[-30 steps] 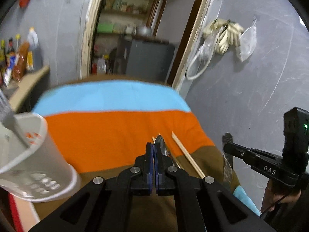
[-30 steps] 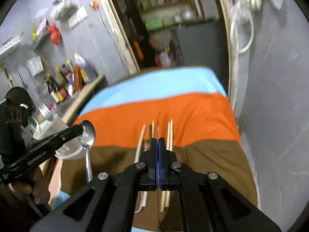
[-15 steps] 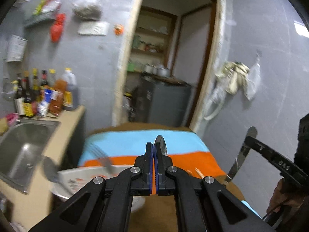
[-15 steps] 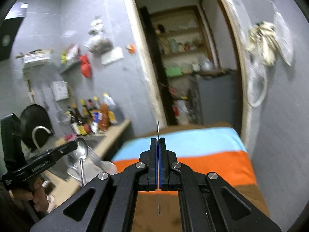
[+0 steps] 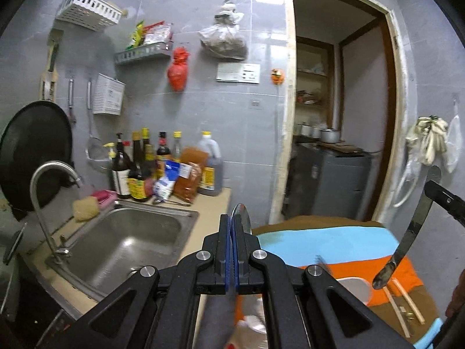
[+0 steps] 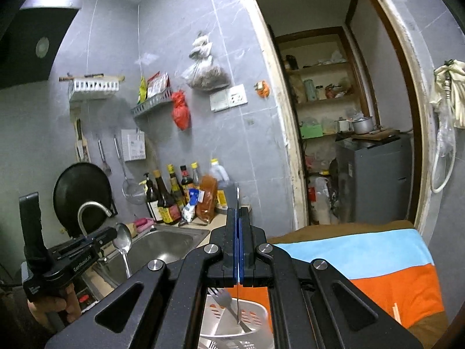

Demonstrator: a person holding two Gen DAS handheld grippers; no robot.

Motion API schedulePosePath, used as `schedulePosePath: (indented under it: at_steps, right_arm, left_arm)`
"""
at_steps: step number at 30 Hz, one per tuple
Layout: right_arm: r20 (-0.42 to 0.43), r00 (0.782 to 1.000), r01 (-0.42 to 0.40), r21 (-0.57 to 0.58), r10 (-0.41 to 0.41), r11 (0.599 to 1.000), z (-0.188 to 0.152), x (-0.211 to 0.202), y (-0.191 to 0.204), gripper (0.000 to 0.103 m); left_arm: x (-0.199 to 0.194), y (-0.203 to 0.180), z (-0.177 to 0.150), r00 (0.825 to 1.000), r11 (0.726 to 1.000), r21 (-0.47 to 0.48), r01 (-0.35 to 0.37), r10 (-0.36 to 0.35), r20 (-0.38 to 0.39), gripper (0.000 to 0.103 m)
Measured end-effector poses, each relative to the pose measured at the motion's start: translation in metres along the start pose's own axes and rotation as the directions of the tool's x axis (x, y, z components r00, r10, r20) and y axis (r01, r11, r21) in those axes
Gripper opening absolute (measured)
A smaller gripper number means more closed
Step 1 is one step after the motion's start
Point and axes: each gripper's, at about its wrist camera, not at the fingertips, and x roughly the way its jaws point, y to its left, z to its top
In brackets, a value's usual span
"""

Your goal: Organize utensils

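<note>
Grey-tiled kitchen, sink (image 5: pixel 128 241) at 9 o'clock, striped cloth over the worktop (image 6: pixel 377 261) at 4 o'clock in the right wrist view.

Task items: I am holding one utensil in each claw. The left claw (image 5: pixel 231 250) is clamped on a spoon (image 6: pixel 122 237); from the right wrist view its bowl points up and its handle hangs down, over the sink edge. The right claw (image 6: pixel 238 250) is pinched on a table knife (image 5: pixel 407 235); from the left wrist view the blade slants down toward 5 o'clock, its lower end above the cloth.

Destination: a white slotted utensil holder (image 6: pixel 252 320) sits directly under the right claw at 6 o'clock. A fork (image 6: pixel 223 298) already stands in it, tines up. The knife's lower end looks to be at or just inside the holder's mouth; I cannot tell if it touches anything.

Still on the cloth: wooden chopsticks (image 5: pixel 402 305) at 4 o'clock in the left view, near the knife's lower end.

Step in hand, my judgement: depositing the knife. Next move calls for lowering it clear of the fork, then releasing. The spoon must then travel toward 3 o'clock to reach the holder. Chopsticks remain.
</note>
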Motion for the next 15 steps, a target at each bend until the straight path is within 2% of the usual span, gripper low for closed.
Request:
schedulePosePath:
  at_steps: [6,13,15]
  right_arm:
    - [-0.054,0.998,0.027,-0.001,-0.027,1.000,-0.025,0.021,-0.004,0.001]
    - [-0.117,0.992,0.053,0.004,-0.052,0.999,-0.045,0.037,-0.013,0.001]
    - [-0.134,0.989,0.055,0.008,-0.053,0.998,-0.049,0.039,-0.015,0.001]
  left_arm:
    - [0.013,-0.011,-0.012,0.999,0.997,0.065,-0.029,0.027,0.037,0.002]
    - [0.025,-0.034,-0.028,0.999,0.992,0.123,-0.017,0.013,0.036,0.002]
    - [0.030,-0.040,-0.033,1.000,0.990,0.142,0.001,-0.004,0.016,0.002]
